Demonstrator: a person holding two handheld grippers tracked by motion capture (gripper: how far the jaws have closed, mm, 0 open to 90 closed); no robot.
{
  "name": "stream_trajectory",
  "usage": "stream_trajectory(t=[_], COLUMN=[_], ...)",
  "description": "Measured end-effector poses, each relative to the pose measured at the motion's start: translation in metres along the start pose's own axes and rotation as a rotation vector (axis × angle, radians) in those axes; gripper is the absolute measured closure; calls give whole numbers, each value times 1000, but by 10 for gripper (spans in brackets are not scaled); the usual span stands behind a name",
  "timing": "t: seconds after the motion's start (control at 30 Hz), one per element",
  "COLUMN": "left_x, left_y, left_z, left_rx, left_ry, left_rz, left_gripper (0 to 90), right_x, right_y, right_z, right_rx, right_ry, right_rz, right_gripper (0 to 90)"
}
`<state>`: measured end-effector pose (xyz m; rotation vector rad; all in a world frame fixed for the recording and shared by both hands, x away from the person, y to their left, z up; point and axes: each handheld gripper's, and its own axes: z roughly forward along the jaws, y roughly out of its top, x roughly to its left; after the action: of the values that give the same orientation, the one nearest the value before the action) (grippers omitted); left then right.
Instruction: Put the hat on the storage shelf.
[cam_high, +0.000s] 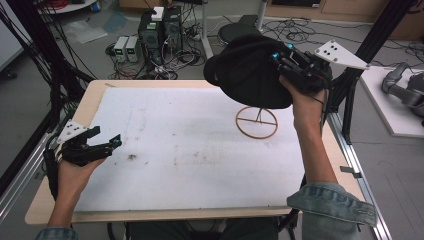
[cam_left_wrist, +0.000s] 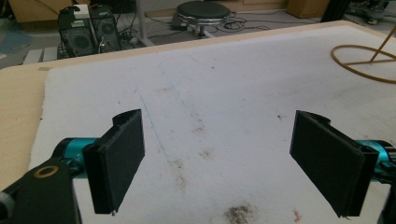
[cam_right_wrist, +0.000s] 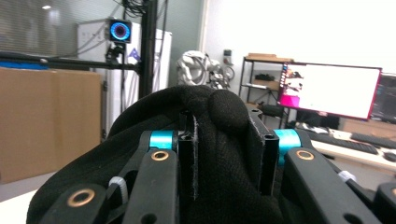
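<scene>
A black cap (cam_high: 250, 70) hangs in the air above the table's far right part, with my right gripper (cam_high: 278, 56) shut on its fabric. In the right gripper view the cap (cam_right_wrist: 140, 135) bulges between the two black jaws of the gripper (cam_right_wrist: 226, 154), pinched tight. Under the cap stands a thin wooden hat stand (cam_high: 256, 122) with a ring base, also seen in the left gripper view as the hat stand (cam_left_wrist: 364, 58). My left gripper (cam_high: 107, 141) rests low at the table's left edge, open, nothing between its fingers (cam_left_wrist: 121, 154).
A white mat (cam_high: 190, 150) with dark stains covers the wooden table (cam_high: 90, 100). Black frame posts (cam_high: 350, 85) stand at the right edge. Computers, cables and a stool (cam_high: 235, 32) sit on the floor beyond the far edge.
</scene>
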<state>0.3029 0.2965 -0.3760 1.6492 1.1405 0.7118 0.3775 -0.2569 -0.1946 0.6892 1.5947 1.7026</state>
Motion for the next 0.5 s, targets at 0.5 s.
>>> stream_trajectory(t=[0.5], left_x=[-1], left_y=[0], left_z=[0], left_rx=[2], left_ry=[-9], left_rz=[-1], left_gripper=[183], right_x=[-27], right_y=[-21], right_z=[0], right_rx=[37], right_ry=[-70], right_rz=[20], right_gripper=[704])
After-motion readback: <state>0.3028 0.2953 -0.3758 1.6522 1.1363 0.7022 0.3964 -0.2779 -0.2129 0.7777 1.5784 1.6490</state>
